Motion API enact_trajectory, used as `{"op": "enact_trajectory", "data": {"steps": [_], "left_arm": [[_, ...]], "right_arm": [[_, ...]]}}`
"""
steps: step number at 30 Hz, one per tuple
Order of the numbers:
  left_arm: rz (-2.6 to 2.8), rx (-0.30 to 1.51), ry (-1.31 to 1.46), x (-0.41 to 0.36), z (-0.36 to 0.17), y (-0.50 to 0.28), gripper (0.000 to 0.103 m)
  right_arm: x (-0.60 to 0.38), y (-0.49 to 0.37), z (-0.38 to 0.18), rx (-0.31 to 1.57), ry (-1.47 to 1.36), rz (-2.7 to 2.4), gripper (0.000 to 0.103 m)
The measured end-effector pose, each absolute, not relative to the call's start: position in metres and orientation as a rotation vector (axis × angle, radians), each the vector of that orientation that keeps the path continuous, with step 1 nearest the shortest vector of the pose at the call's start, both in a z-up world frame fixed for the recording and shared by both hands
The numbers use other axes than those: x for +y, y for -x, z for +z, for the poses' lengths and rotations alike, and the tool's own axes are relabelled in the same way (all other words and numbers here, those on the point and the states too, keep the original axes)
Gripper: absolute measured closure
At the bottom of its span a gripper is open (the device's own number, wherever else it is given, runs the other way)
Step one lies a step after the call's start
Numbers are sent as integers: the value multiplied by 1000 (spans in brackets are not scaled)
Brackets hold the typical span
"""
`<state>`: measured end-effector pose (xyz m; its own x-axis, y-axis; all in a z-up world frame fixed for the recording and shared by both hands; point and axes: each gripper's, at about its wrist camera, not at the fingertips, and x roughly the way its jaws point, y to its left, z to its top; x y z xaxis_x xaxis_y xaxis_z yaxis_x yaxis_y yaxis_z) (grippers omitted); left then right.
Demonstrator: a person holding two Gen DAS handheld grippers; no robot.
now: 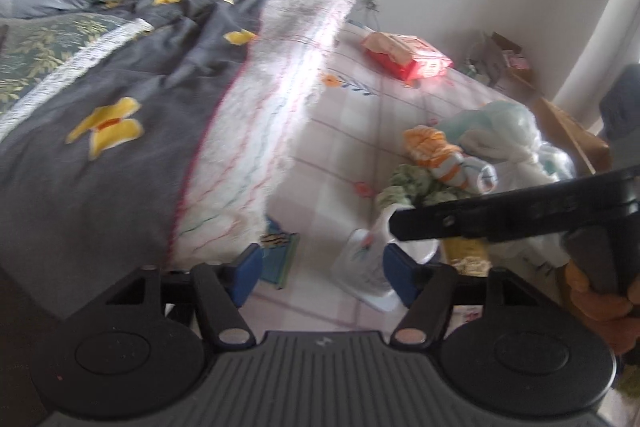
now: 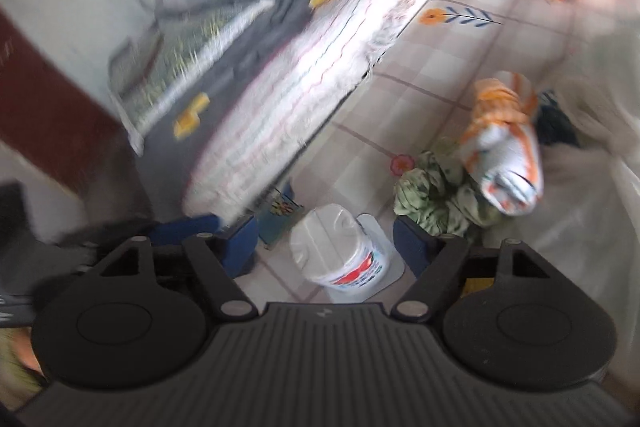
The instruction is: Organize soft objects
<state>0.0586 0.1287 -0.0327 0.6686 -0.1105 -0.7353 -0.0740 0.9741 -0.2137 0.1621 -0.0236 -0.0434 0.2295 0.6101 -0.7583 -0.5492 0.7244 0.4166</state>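
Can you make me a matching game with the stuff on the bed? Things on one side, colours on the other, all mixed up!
Things:
1. blanket
2. packet
3. rolled cloth
4. tub

Colours:
A. orange and white stripes
B. white with a red and blue label
C. dark grey with yellow shapes
D. red

Pairs: 1-C, 2-D, 3-A, 4-B

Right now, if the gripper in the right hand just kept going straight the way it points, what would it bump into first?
Most likely the white wrapped roll lying on the checked bedsheet: it sits between the open fingers of the right gripper, just ahead. Depth is blurred, so this is a guess.
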Motion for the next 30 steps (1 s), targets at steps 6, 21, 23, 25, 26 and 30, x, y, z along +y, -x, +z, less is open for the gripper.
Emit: {"op": "enact_trajectory", "data": {"steps": [6,21,23,25,26,30], "left_arm": [[0,785,225,139,-37,-42,15],[-65,731,249,143,-40,-29,15],[-76,731,248,144,-38,-26,15],[-81,733,244,145,-37,-24,15],[-85,733,244,145,-37,-23,15],[-103,734,242,142,-39,-21,15]], "right_arm": [[0,-154,-60,1064,93,761,31],[-29,-177,-79,1245,-341,830,51],[-33,-183,-94,1336,-496,867,51],[-35,-188,-112,1436,-635,884,51],[-36,-189,-119,1464,-673,879,50],[-43,-191,-112,1433,-641,840,52]]}}
